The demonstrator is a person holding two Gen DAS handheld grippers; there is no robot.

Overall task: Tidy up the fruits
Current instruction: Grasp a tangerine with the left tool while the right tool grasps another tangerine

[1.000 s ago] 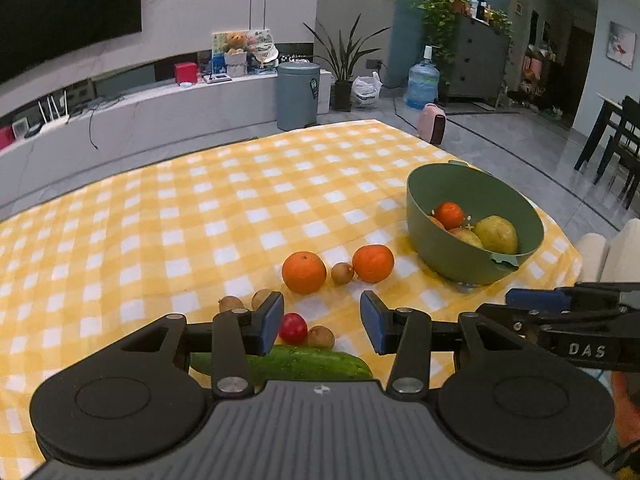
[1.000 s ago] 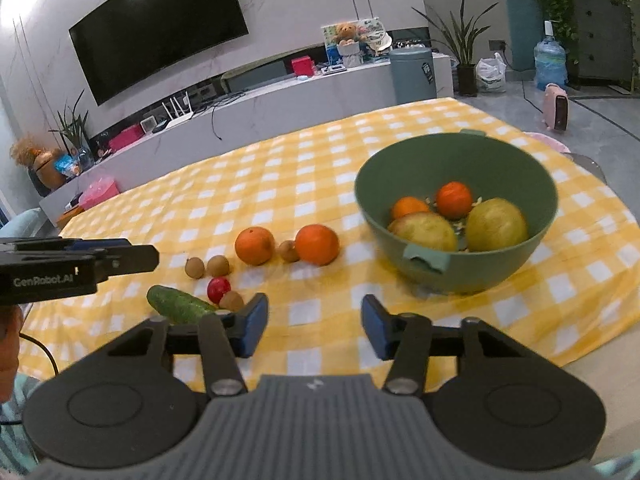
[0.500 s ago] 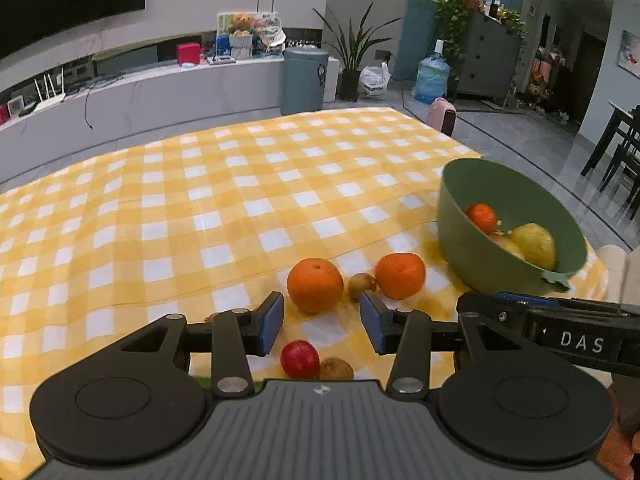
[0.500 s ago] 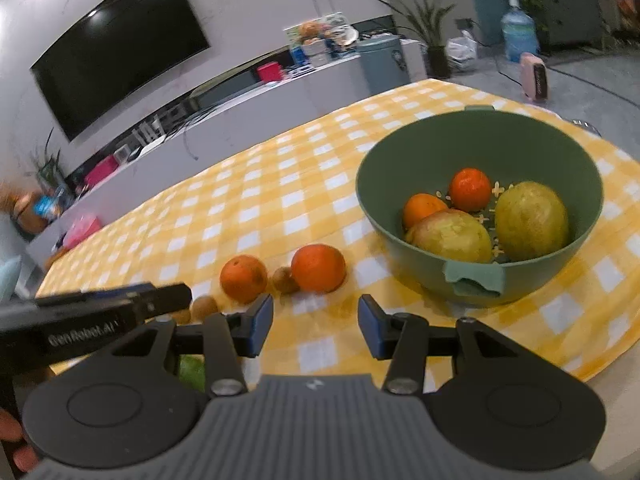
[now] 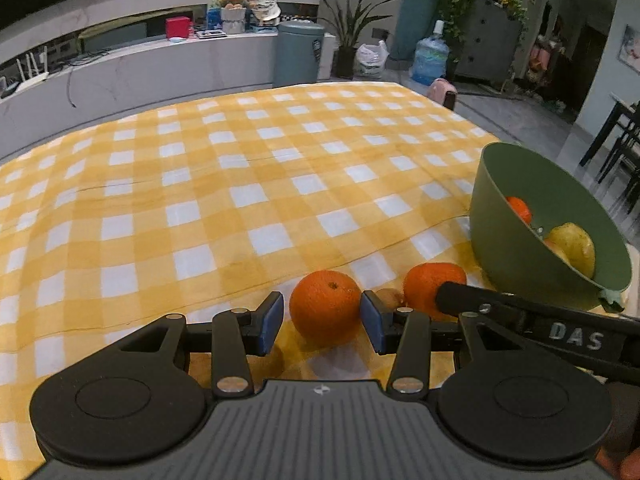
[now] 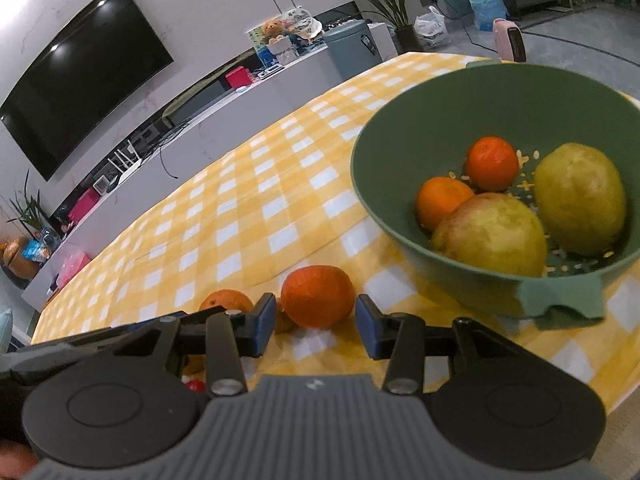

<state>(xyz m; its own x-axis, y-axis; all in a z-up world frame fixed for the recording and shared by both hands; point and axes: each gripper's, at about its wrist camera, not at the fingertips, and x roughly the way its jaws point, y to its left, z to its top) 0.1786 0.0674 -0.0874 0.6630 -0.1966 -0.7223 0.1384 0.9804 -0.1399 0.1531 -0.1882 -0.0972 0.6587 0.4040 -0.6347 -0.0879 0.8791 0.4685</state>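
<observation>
Left wrist view: my left gripper [image 5: 321, 322] brackets the left orange [image 5: 325, 306] on the counter [image 5: 208, 184]; jaws partly open, pads just beside the peel, no squeeze visible.
Right wrist view: my right gripper [image 6: 315, 324] frames the right orange [image 6: 318, 296]; jaws closing, fruit between them, pads not yet on it.
Orange axis: both near-round, no real long axis; left one's stem dimple faces up and toward me.
Between them: a small brown fruit [image 5: 389, 297], touching or nearly so.
Bowl [image 6: 400, 128]: green, near the right orange, holding two small oranges and two pears.
Risk: an off-centre pinch would roll an orange away, likely nudging the brown fruit.
Risk: my grippers sit close; they could collide on lifting.
</observation>
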